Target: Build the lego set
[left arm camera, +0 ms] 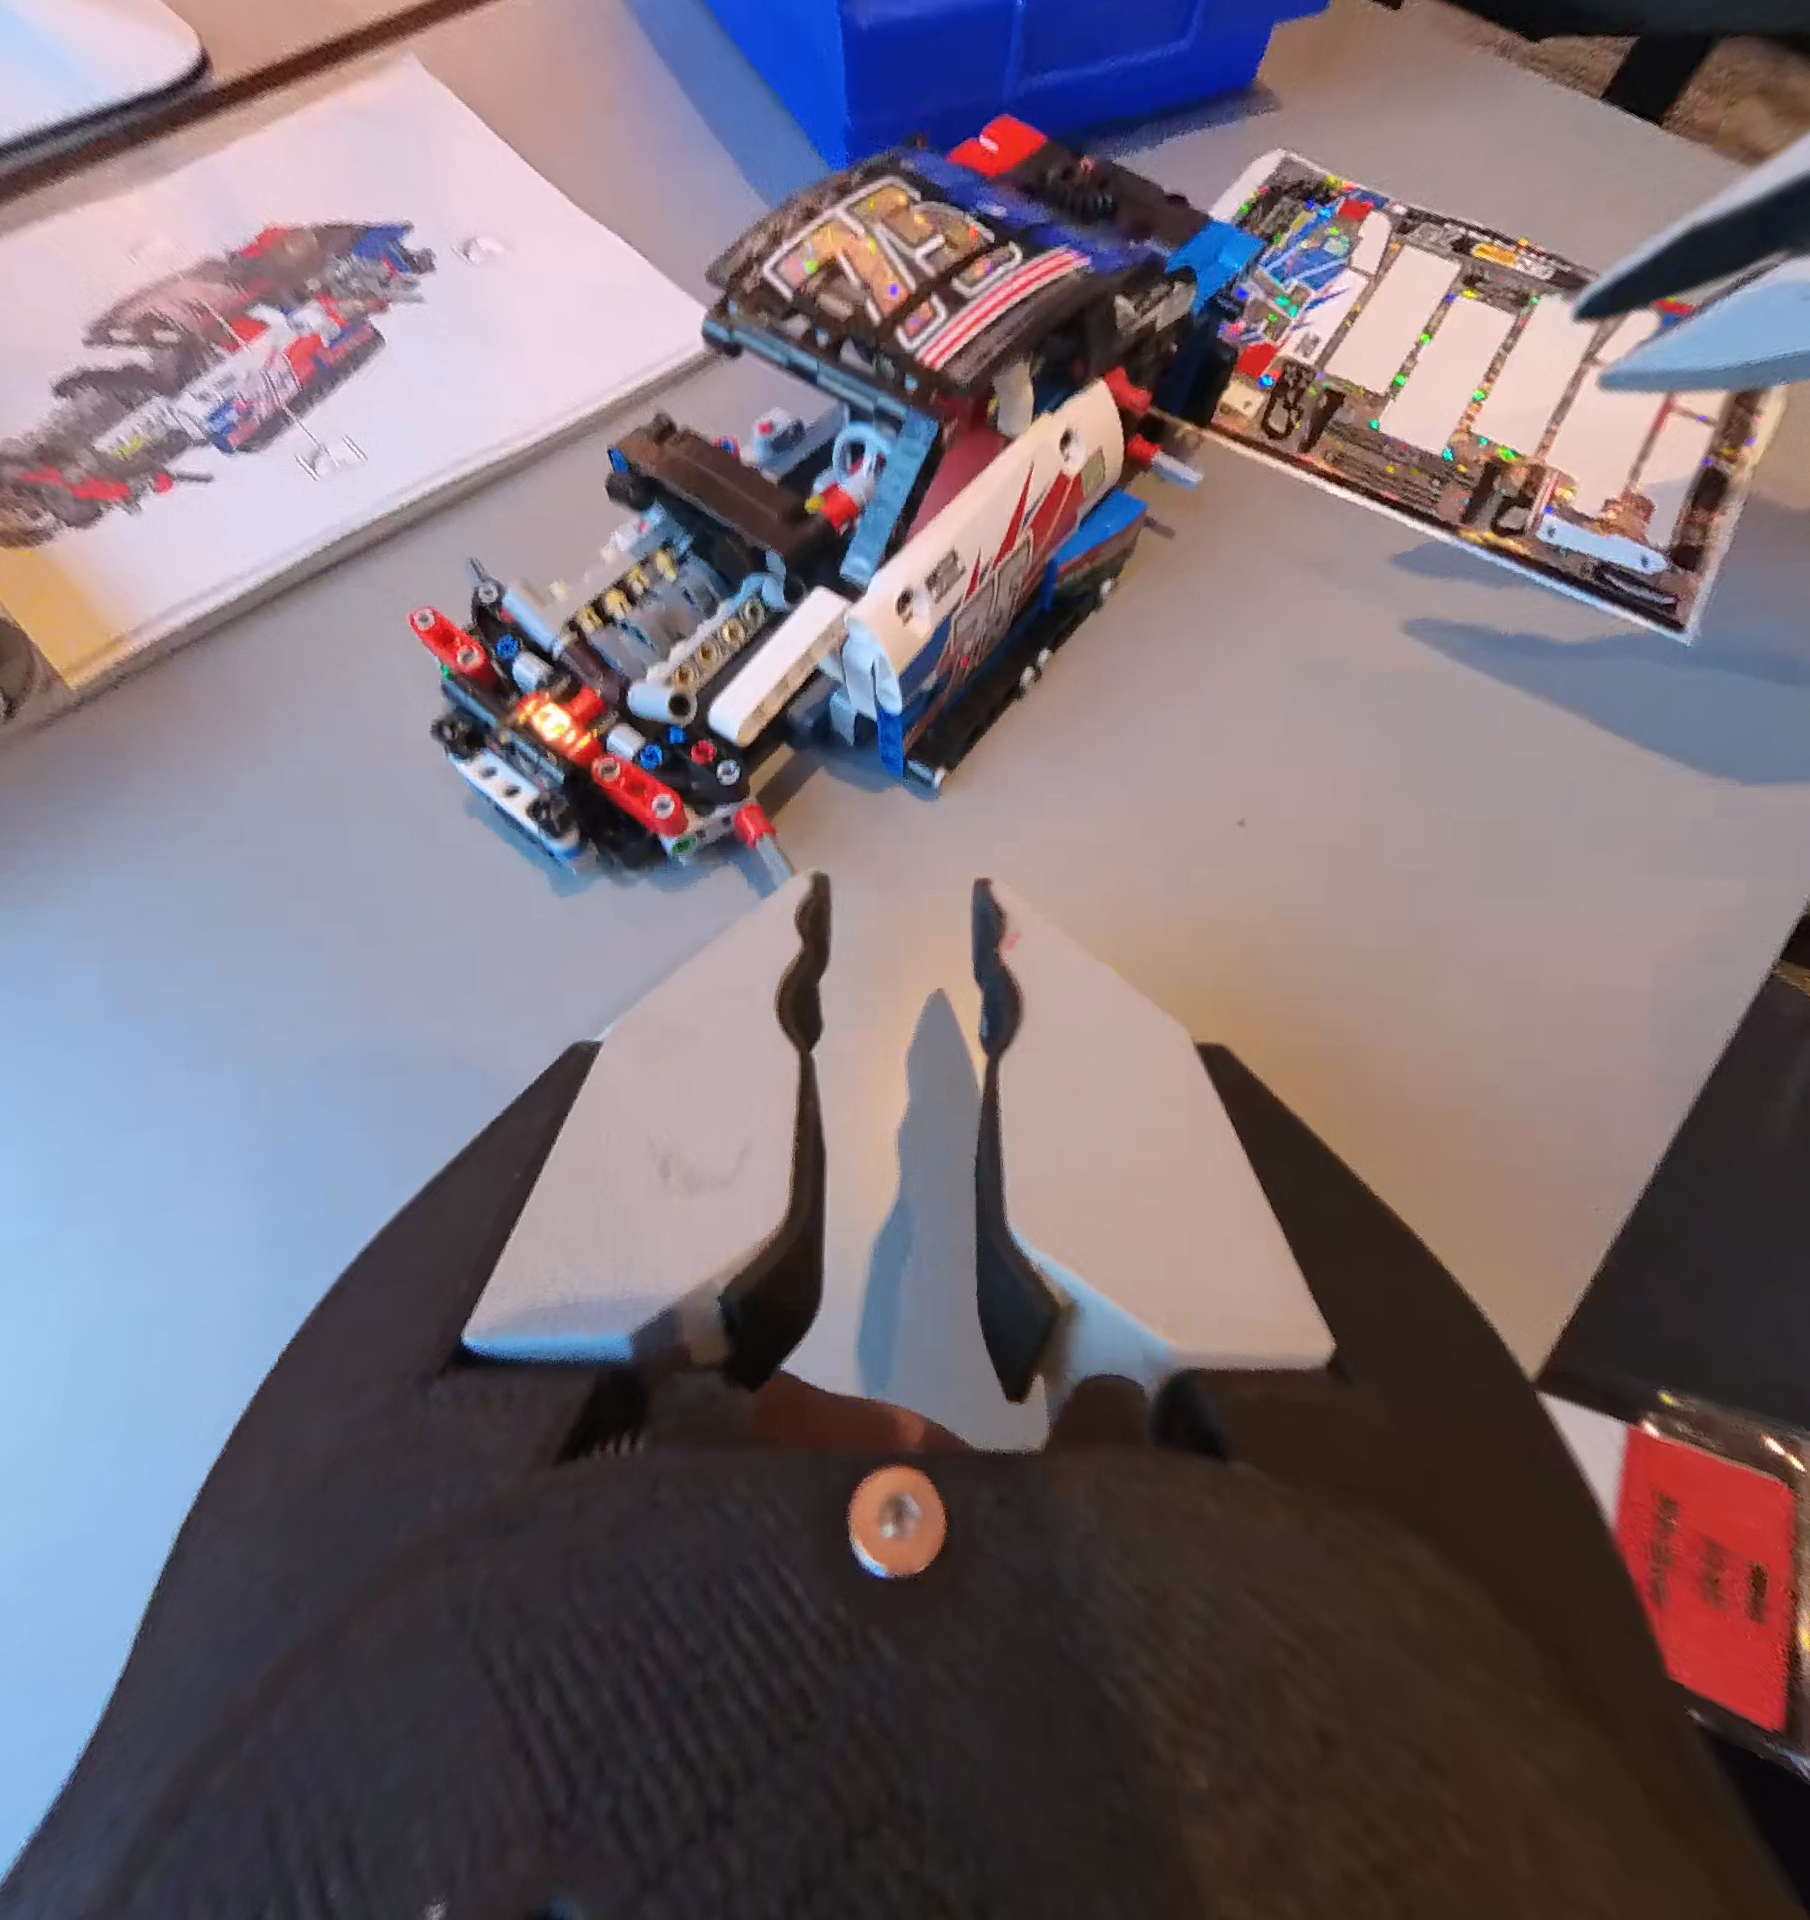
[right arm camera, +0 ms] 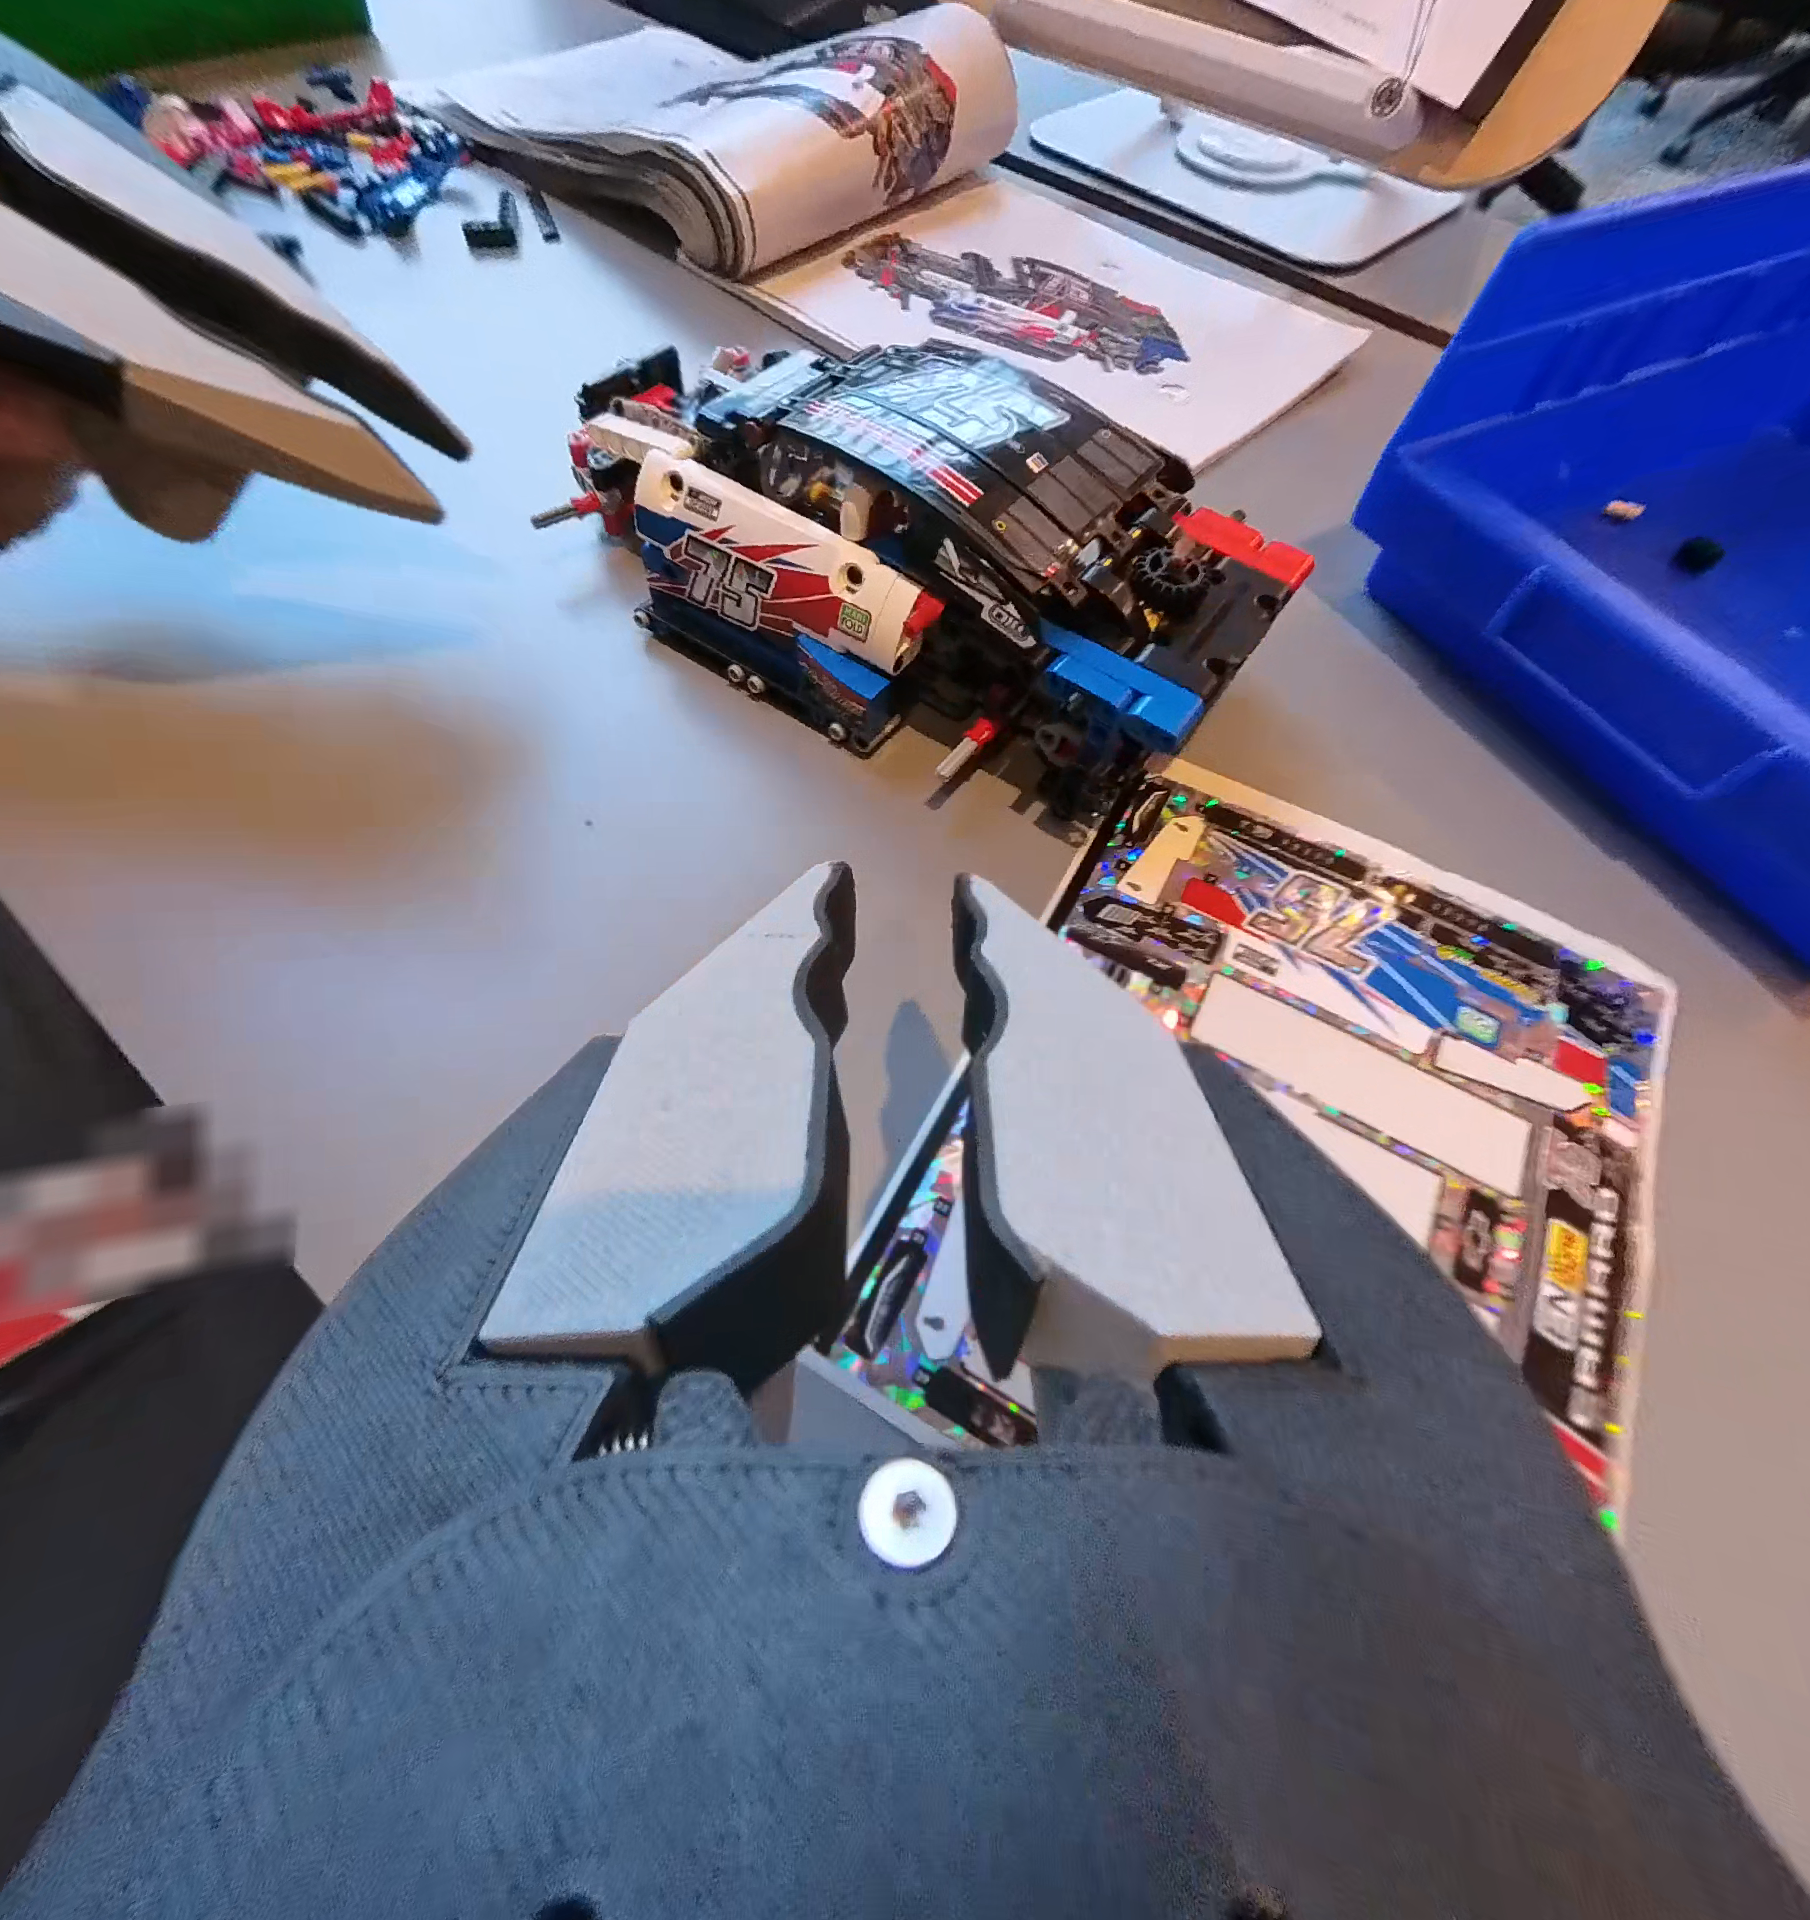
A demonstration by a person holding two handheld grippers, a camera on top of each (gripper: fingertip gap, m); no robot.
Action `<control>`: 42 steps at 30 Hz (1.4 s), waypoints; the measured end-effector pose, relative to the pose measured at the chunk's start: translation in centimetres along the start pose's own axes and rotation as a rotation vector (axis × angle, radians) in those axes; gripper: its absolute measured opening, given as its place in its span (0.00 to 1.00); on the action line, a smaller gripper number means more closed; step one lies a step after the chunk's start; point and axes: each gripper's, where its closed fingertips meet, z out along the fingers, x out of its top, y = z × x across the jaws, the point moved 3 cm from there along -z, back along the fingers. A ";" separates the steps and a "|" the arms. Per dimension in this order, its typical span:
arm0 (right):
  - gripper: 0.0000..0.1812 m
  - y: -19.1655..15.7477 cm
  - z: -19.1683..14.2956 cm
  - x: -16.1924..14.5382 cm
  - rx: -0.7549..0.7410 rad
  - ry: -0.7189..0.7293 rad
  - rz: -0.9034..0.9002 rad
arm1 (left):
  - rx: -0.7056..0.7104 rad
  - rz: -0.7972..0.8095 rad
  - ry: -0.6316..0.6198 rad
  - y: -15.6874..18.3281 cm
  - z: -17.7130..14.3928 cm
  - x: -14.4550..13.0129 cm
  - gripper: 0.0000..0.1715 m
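both claws, left claw [left arm camera: 901,894] and right claw [right arm camera: 903,883], slightly parted and empty; careless approach could knock loose panels off the lego car [left arm camera: 859,499] (wheels unfitted) on the surface [left arm camera: 1296,831].

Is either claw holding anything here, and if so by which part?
Nothing is held. The left claw and right claw are both open and empty, short of the lego car.

Empty left claw [left arm camera: 899,894] gapes just before the lego car [left arm camera: 859,499], sticker sheet [left arm camera: 1452,384] seemingly touching its rear.
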 end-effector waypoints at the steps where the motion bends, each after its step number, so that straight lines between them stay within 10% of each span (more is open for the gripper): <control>1: 0.09 -0.1 0.2 -0.2 0.018 0.003 0.023 | 0.012 0.011 0.002 0.2 0.4 0.4 0.13; 14: 0.09 -0.1 1.0 -0.5 0.027 0.011 0.025 | 0.134 0.079 -0.036 -0.1 6.1 1.2 0.21; 28: 0.13 0.7 1.3 -0.3 0.008 -0.001 -0.012 | 0.067 0.083 -0.067 -1.2 4.8 0.1 0.01; 36: 0.22 2.8 3.1 0.1 0.067 -0.052 0.093 | -0.038 0.116 -0.040 -2.0 -0.3 -1.8 0.24; 42: 0.26 4.5 5.2 4.6 0.227 0.019 0.165 | 0.005 0.162 0.017 -9.9 -1.1 5.7 0.37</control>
